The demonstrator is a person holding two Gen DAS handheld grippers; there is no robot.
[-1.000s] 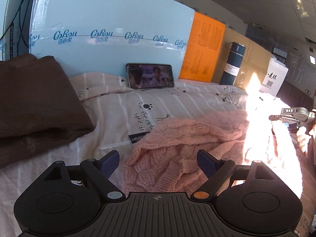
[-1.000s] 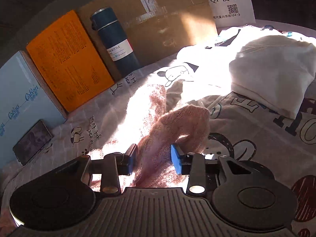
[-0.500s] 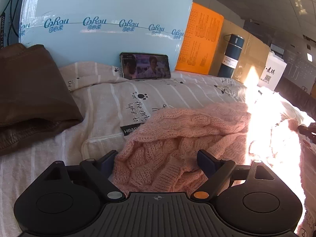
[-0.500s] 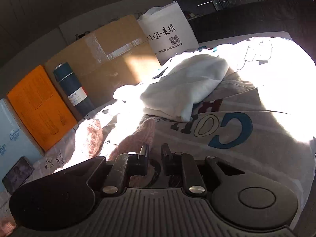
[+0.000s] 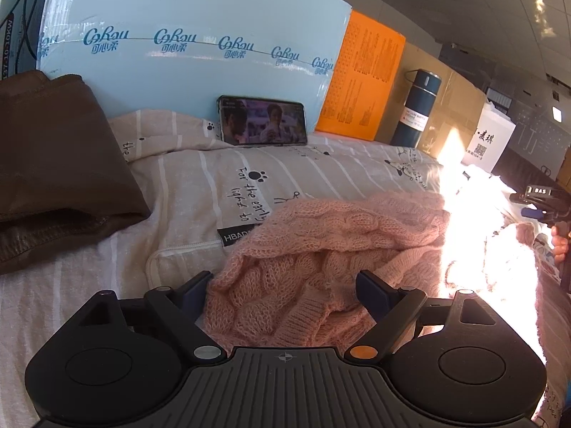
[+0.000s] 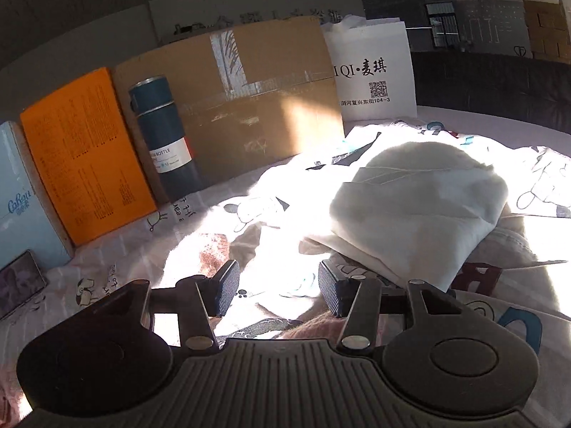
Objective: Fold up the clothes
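The right gripper, clamped on a pink sleeve a second ago, has let go; its jaws have just been opening and now stand apart with nothing between them, above the sunlit bedding. The left gripper stays wide apart over the pink sweater, not pinching it. The sweater lies bunched on the striped sheet, beside brown clothes.

pink sweater washed out by glare, brown garment cut off — left edge
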